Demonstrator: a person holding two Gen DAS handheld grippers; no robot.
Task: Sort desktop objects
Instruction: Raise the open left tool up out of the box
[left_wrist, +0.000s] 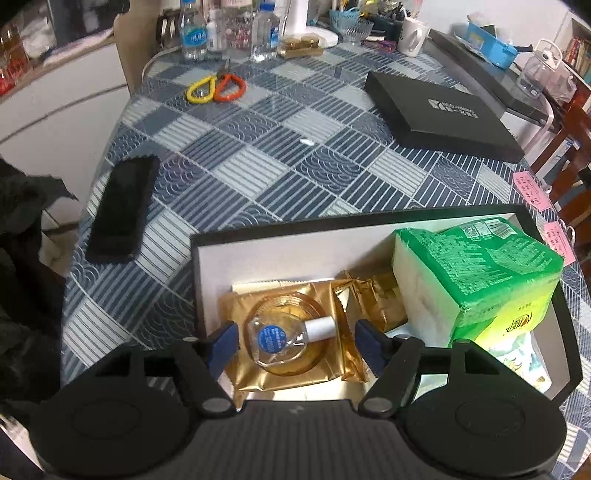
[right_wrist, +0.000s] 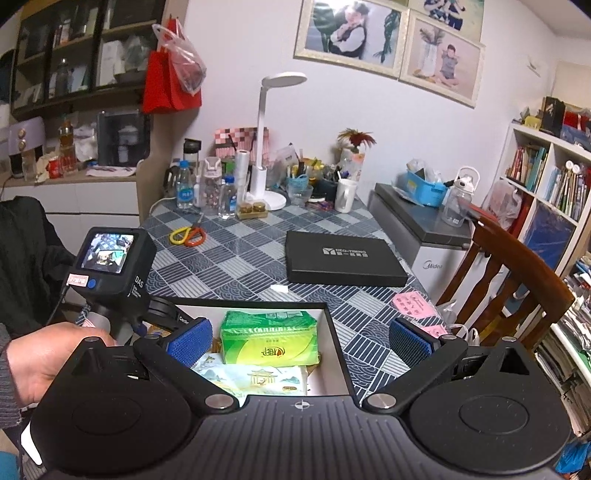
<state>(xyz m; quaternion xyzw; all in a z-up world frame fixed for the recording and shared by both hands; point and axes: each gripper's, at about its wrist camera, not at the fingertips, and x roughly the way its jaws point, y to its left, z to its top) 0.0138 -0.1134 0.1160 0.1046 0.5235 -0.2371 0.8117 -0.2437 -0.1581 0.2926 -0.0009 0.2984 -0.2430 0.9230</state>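
Left gripper (left_wrist: 295, 345) hangs over the open box (left_wrist: 369, 218), pointing steeply down; its jaws stand apart with the small clear bottle (left_wrist: 284, 338) between them, pads clear of it on both sides, so not gripped. The bottle lies on its side on a gold packet (left_wrist: 258, 373) in the box, white cap toward the green tissue pack (left_wrist: 476, 266). Judged step: releasing the bottle into the box. To finish cleanly, open a little wider and lift straight up so neither pad drags the bottle or snags the crinkly foil; the bottle is round and could roll off the packet if nudged. Right gripper (right_wrist: 299, 338) is wide open and empty, hovering just above the near end of the box, over the tissue pack and a wipes pack (right_wrist: 258, 376). Phone (left_wrist: 123, 210) and scissors (left_wrist: 216, 88) are on the table, well apart from the box, likely left to sort. Writing: black lid (right_wrist: 343, 258) reads "NEO-YIMING" with a logo; the white appliance by the table reads "Midea"; the left camera body shows "DAS". Bottle's blue label, tissue print and pink notes (left_wrist: 530, 188) too small to read.
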